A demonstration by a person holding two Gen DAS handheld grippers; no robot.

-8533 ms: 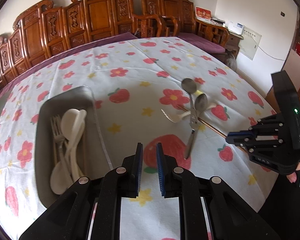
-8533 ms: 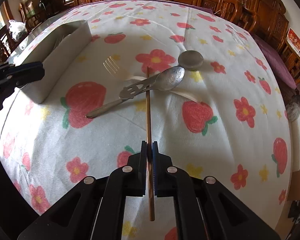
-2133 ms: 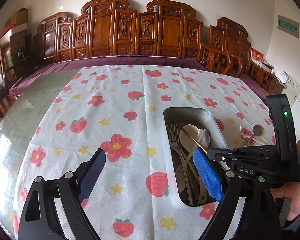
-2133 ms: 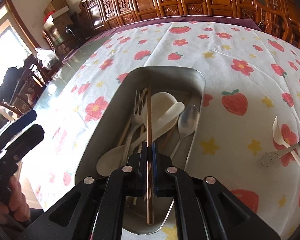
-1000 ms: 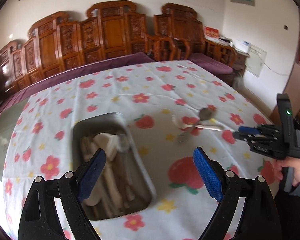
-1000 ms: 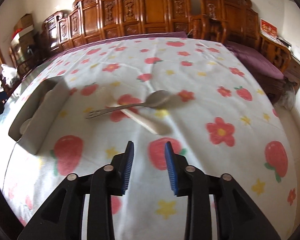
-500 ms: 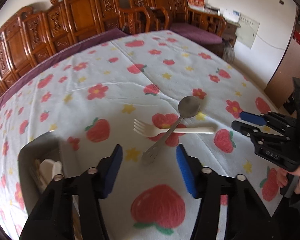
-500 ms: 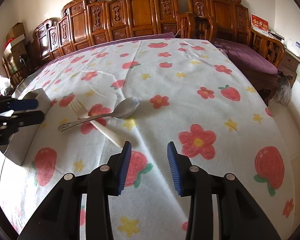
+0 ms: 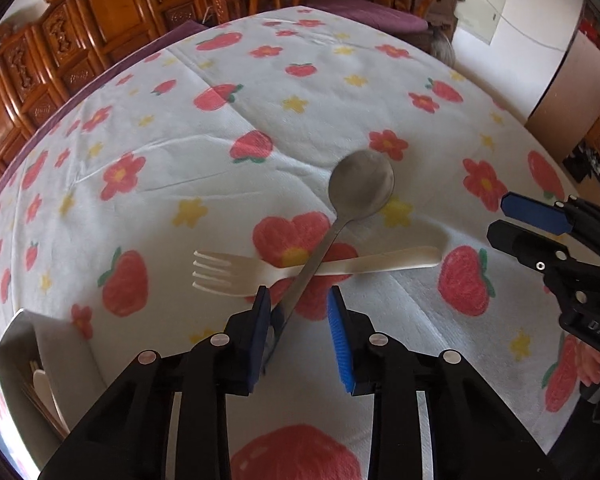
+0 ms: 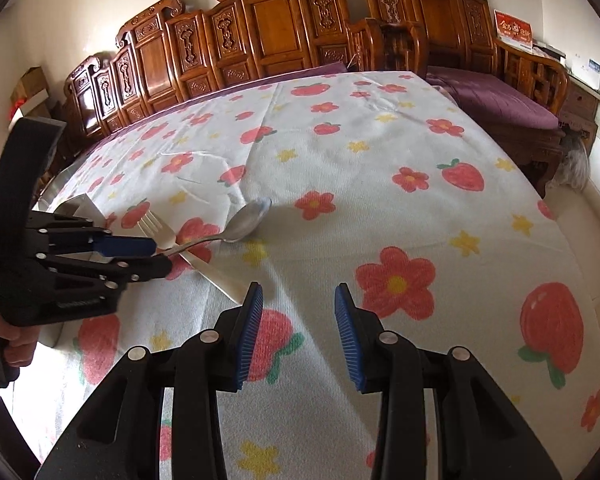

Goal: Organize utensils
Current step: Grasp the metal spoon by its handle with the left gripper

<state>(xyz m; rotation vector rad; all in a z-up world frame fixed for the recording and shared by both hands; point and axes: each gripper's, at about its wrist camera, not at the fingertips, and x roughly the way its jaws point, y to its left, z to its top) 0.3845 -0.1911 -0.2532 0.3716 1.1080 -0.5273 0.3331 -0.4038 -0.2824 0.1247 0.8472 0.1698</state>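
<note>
A metal spoon (image 9: 360,186) lies across a cream plastic fork (image 9: 340,266) on the strawberry tablecloth. My left gripper (image 9: 298,320) is open with its blue pads on either side of the spoon's handle end. The spoon (image 10: 248,218) and fork (image 10: 156,226) also show in the right wrist view, with the left gripper (image 10: 156,254) at the spoon's handle. My right gripper (image 10: 298,320) is open and empty, near the fork's handle end; it shows at the right of the left wrist view (image 9: 512,220). The metal tray (image 9: 24,344) with utensils sits at the lower left.
Carved wooden chairs (image 10: 284,20) line the table's far side. A purple-cushioned bench (image 10: 500,100) stands at the right. The table's edge (image 9: 560,168) drops off at the right, toward a white wall and a cabinet.
My left gripper has moved down and forward onto the spoon's handle and its jaws have narrowed around it. My right gripper has opened a little wider and come closer to the fork's handle.
</note>
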